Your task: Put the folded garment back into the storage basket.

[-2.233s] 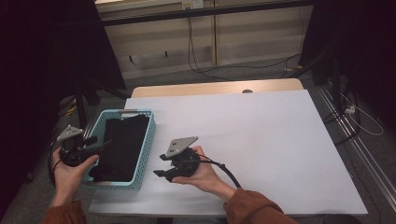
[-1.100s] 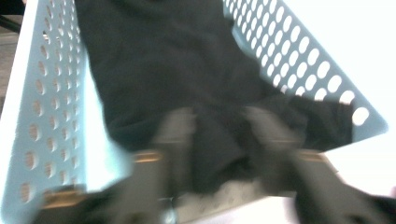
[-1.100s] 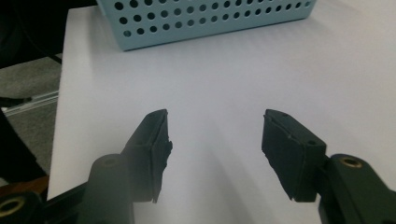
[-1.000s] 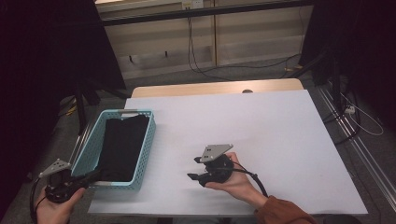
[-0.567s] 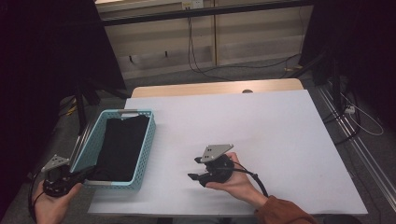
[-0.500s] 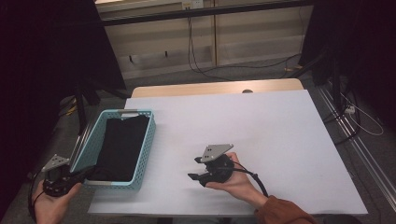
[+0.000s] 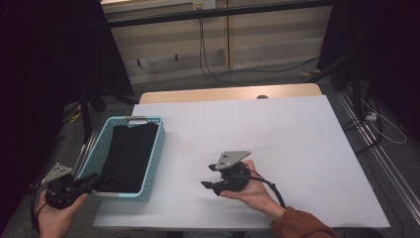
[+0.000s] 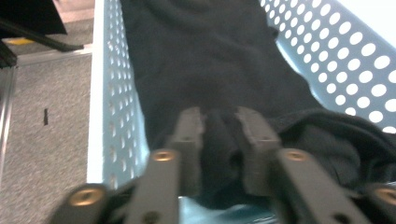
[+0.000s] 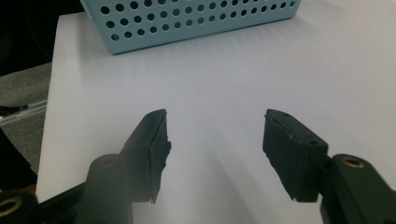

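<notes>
Two grippers in play, left one first. Your left gripper (image 7: 91, 181) sits at the near end of the light blue perforated basket (image 7: 154, 163), jaws reaching over the near rim into the black cloth (image 7: 130, 156) that lies folded inside. In the left gripper view its jaws have just been opening: the fingertips (image 8: 189, 126) stand a bit apart with a ridge of cloth (image 8: 219, 70) between them, and the pads look loose on it, not pinching. So I read it as released, cloth resting in the basket, near edge bunched up by the rim.

If you're letting go, open wider before backing out so the fabric doesn't snag on the pads and drag over the rim. Pull back low and straight, away from the basket wall (image 8: 109, 93). If you're re-gripping instead, go deeper so you catch more than a thin fold.

Your right gripper (image 7: 212, 185) rests in your hand on the table (image 7: 297, 148), well apart from the basket, jaws wide with nothing between them; keep it parked there.

Surface: white tabletop, bare apart from the basket at its left side, wooden strip (image 7: 223, 94) along the far edge. Room is dim, grey floor (image 7: 391, 148), cables (image 7: 218, 74) trailing along the pale far wall, dark curtains either side.
</notes>
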A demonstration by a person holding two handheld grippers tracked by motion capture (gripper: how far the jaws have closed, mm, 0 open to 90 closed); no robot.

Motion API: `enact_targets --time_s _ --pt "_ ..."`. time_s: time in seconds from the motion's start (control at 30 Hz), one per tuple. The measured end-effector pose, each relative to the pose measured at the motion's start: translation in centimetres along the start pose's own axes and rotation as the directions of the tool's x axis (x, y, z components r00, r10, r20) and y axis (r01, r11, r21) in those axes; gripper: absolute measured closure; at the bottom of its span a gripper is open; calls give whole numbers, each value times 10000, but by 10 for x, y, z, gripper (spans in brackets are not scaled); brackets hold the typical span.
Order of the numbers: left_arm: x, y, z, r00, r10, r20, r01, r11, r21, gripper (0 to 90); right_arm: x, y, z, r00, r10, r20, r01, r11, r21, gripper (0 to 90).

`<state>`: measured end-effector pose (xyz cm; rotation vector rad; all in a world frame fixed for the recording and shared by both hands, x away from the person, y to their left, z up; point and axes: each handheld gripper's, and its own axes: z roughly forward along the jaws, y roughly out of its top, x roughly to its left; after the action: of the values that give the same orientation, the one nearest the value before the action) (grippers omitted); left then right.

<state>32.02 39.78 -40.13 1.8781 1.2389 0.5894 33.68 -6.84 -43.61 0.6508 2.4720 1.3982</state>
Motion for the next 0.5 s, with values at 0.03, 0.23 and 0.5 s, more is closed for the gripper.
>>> enact_targets --time_s 0.03,0.23,0.5 --pt "-1 0 0 9999 -101 26 101 9999 -76 642 0 0 0 10000 15 1 -15 10000 1 403" --pt "-12 6 -3 10000 48 49 -45 9981 -618 463 -2 -3 1 9998 179 -98 -180 9998 -46 395" --pt "-32 14 6 9993 182 316 -149 9948 -1012 255 -4 -3 -4 9995 322 51 -321 9992 -255 352"
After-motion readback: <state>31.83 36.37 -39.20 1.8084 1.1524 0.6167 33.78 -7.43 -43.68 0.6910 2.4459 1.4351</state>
